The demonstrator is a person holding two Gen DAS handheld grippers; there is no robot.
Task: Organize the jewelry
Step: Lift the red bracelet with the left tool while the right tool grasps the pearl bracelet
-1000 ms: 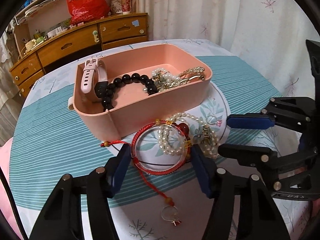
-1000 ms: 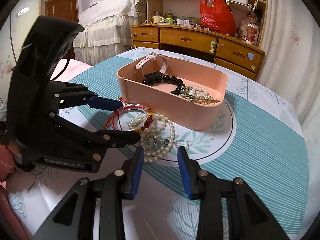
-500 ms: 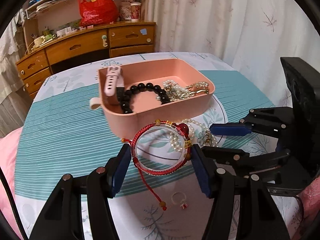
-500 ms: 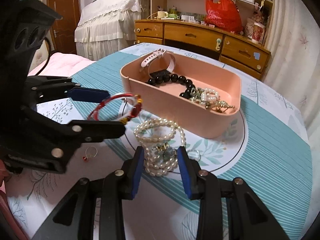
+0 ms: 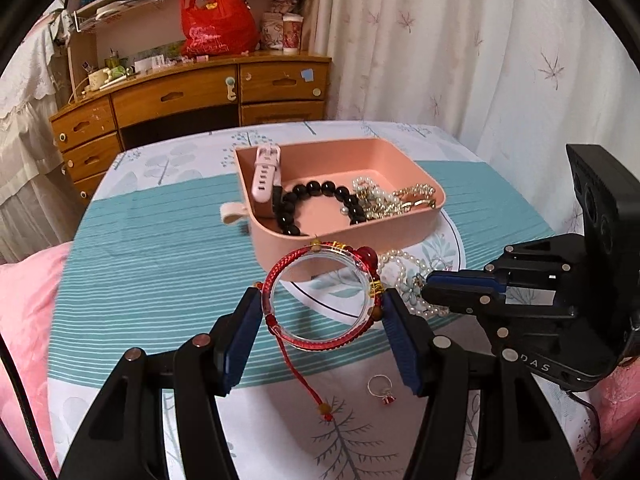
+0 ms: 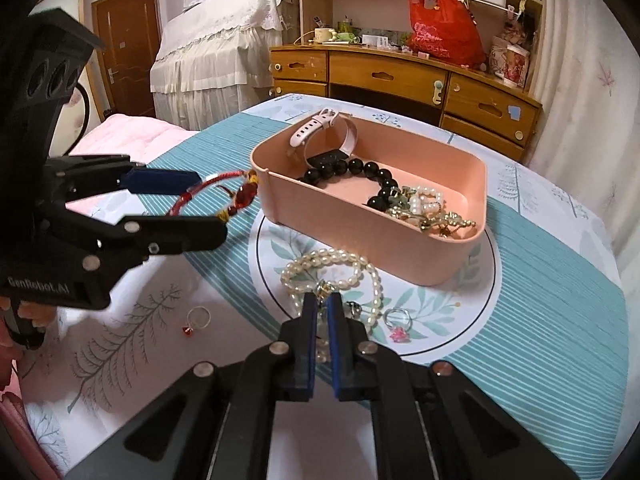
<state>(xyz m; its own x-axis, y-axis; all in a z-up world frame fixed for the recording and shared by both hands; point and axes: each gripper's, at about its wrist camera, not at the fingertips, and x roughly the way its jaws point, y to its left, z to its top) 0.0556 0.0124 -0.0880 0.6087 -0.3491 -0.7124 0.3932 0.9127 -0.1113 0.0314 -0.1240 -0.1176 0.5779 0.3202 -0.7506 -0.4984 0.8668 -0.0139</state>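
Note:
My left gripper is shut on a clear bangle wound with red cord and holds it above the table, just short of the pink tray; the bangle also shows in the right wrist view. The tray holds a pink watch, a black bead bracelet and a pearl and gold chain tangle. My right gripper is shut on the pearl strand that lies on the table before the tray.
A ring with a red stone and a ring with a pink stone lie on the tablecloth. A wooden dresser with a red bag stands behind. Pink bedding lies left of the table.
My left gripper has lifted the red bangle off the table and away from the pearls. My right gripper has closed from open onto the pearl strand.

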